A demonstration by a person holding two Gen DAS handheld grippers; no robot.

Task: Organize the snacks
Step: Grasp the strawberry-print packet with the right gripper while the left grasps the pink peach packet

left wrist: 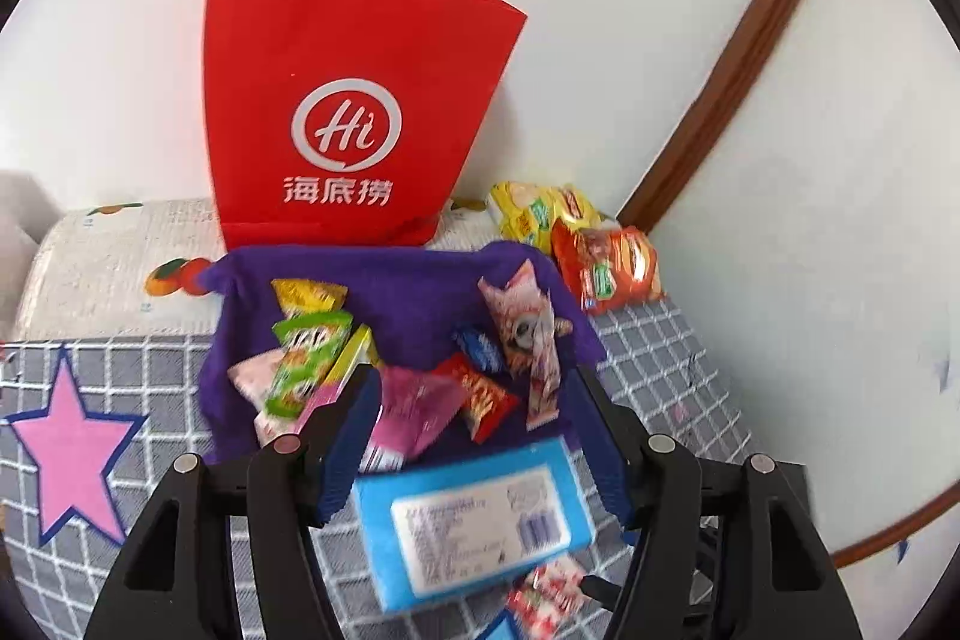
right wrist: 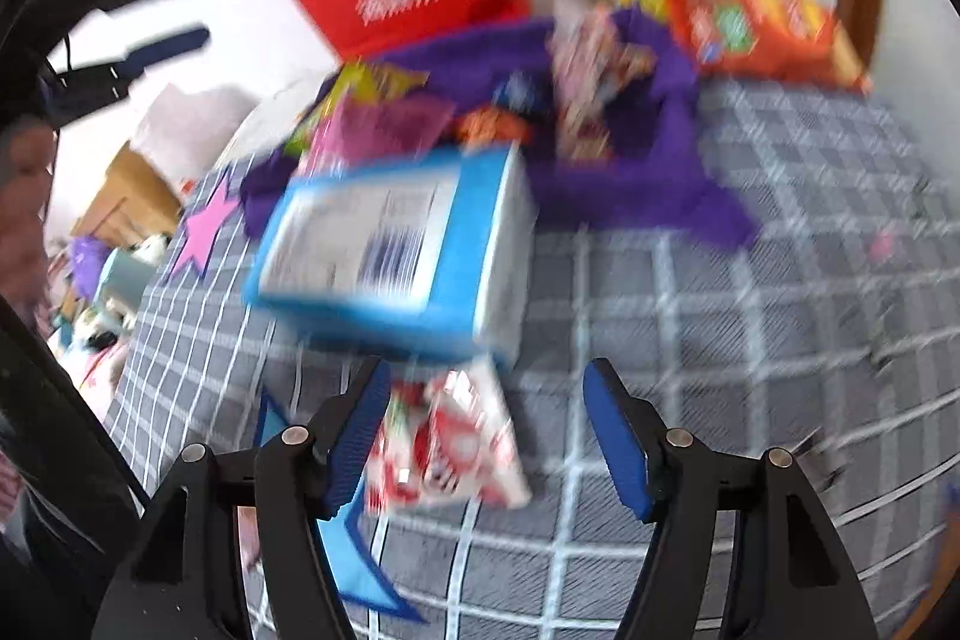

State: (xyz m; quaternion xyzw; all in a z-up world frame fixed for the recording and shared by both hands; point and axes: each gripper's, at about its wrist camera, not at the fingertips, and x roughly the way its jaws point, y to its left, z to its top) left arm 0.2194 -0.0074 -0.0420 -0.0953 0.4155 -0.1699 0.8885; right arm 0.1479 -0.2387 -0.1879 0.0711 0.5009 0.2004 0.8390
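Observation:
A purple cloth bin (left wrist: 396, 292) holds several small snack packets (left wrist: 312, 346) on a grey checked bedspread. A light blue box (left wrist: 474, 517) lies in front of it, label up, with a red and white packet (left wrist: 546, 601) nearer me. My left gripper (left wrist: 480, 430) is open above the box and the bin's front edge, holding nothing. In the blurred right wrist view, my right gripper (right wrist: 486, 430) is open just over the red and white packet (right wrist: 444, 442), with the blue box (right wrist: 390, 244) and the purple bin (right wrist: 630, 148) beyond it.
A red paper bag (left wrist: 354, 100) stands against the white wall behind the bin. Yellow (left wrist: 540, 214) and orange (left wrist: 612, 268) snack bags lie at the back right near a brown door frame (left wrist: 738, 64). My left gripper also shows at the upper left of the right wrist view (right wrist: 156, 10).

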